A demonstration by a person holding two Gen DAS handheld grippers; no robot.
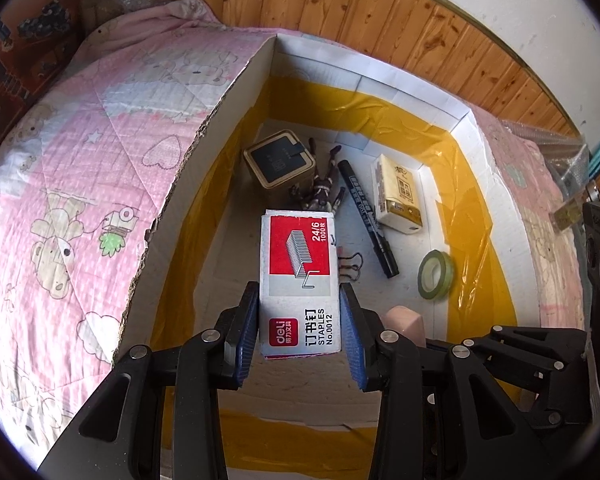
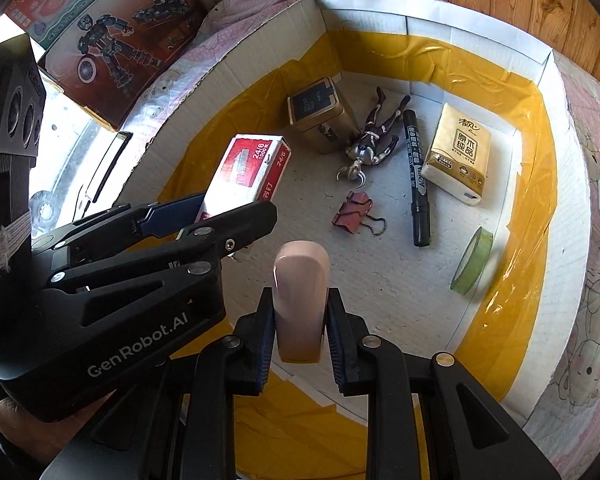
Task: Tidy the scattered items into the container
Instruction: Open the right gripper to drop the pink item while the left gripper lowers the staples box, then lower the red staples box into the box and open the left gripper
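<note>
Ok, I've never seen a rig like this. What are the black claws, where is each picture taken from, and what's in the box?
The black claws are hand-held grippers, one in each of a person's hands, each with a fisheye camera looking along its fingers. One picture is from the left gripper, the other from the right gripper, where the left one also shows from the side. Both look down into a white cardboard box lined with yellow tape, sitting on a pink quilt. The left gripper holds a staples box; the right holds a beige block. Lying in the box: a tin, a toy figure, a black marker, a tissue pack, a binder clip and a green tape roll.
</note>
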